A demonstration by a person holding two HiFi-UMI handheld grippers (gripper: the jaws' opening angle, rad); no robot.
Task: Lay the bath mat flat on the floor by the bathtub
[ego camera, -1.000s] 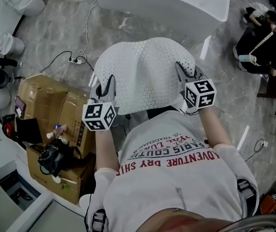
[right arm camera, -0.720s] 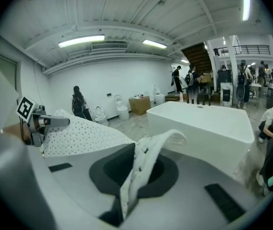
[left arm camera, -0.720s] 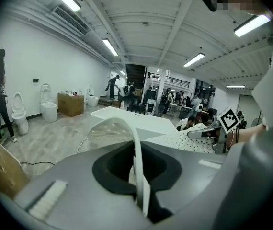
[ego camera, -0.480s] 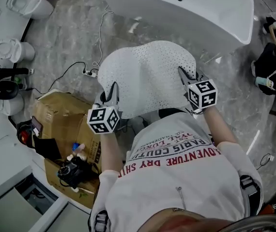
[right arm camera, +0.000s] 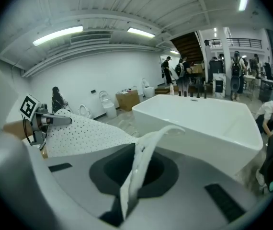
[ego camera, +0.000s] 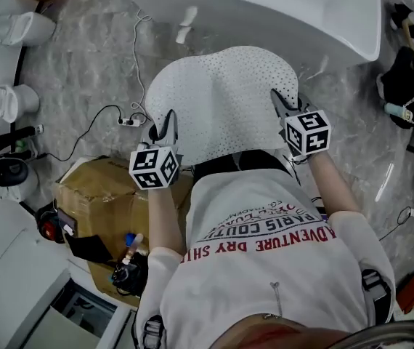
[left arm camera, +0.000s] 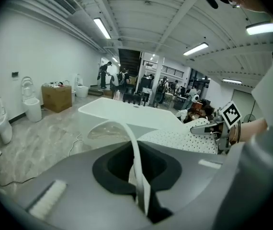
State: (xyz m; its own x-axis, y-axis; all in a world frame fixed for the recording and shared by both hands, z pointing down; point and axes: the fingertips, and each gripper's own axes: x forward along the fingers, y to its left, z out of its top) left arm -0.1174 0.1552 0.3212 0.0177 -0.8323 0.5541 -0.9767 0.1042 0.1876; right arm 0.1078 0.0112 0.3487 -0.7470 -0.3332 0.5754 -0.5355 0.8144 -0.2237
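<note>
Checking grip, found left gripper (ego camera: 169,121) and right gripper (ego camera: 278,102) fingers clamped on bath mat (ego camera: 221,100), spread before bathtub (ego camera: 265,13).

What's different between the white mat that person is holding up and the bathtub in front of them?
The bath mat is dotted with small holes; the bathtub is smooth. The bath mat hangs in the air, bowed, pinched at its edges by the left hand-held gripper and the right hand-held gripper; the bathtub stands on the floor. Both are white.
</note>
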